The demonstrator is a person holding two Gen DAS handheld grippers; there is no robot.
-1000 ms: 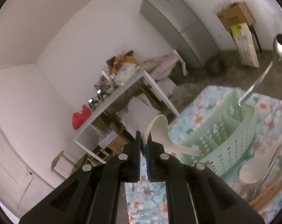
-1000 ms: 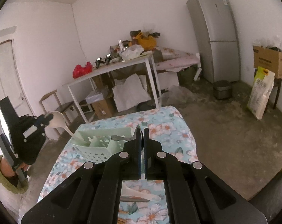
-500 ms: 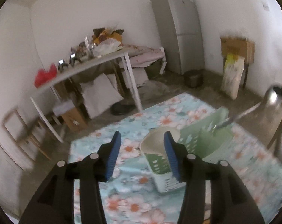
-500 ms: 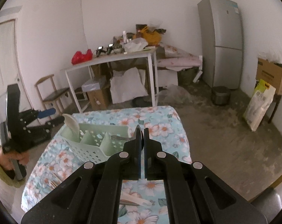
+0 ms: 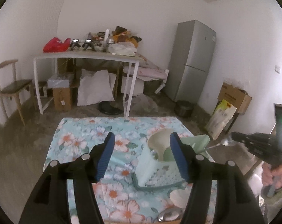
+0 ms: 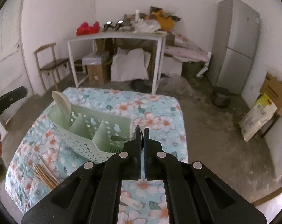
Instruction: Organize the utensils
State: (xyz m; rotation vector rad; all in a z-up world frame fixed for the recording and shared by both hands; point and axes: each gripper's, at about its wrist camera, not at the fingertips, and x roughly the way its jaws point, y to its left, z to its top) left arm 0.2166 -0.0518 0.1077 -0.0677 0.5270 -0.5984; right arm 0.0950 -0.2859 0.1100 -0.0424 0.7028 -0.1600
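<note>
On the floral table, a white spoon stands in the caddy. Left gripper, just opened, empty; right gripper pinches a metal spoon. Chopsticks wait at eight o'clock.

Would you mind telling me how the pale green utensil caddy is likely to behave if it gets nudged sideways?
The green caddy looks like thin perforated plastic, so probably light and easy to slide on the floral cloth. It holds little, so a push near its rim might tip it. The white spoon standing at one end could rattle or shift.
</note>
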